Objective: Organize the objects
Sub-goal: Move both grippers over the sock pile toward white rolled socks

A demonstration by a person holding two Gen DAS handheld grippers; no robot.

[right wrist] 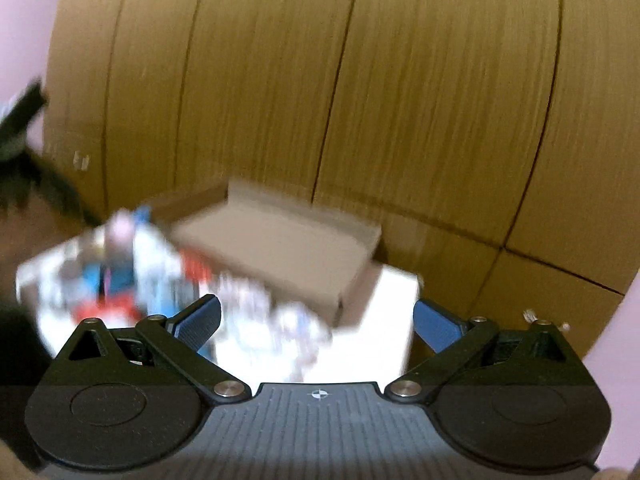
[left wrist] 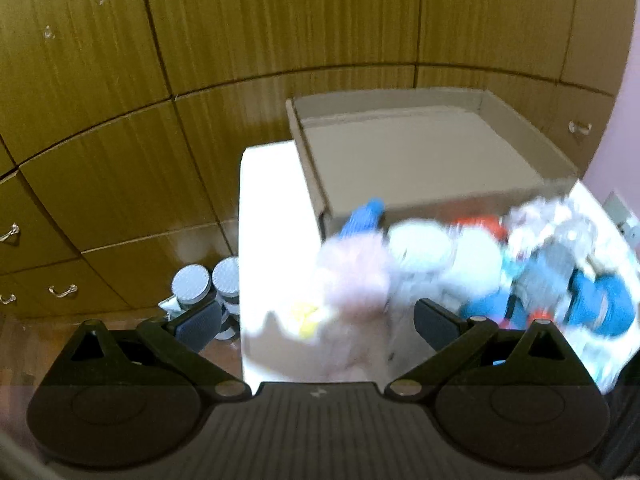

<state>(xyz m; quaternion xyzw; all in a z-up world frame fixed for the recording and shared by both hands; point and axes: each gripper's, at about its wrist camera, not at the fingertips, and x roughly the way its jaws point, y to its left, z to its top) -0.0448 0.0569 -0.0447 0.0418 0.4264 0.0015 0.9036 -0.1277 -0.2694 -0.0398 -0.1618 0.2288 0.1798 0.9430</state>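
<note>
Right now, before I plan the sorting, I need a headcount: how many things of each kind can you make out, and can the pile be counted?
Cardboard box, open and empty: 1
Round grey-lidded containers on the floor: 2
White table: 1
Pile of soft items, blue, red, pink and white: too blurred to count
Total countable: 4

Black grippers (left wrist: 318, 322) (right wrist: 318, 322) with blue ribbed jaws, silver screws
</note>
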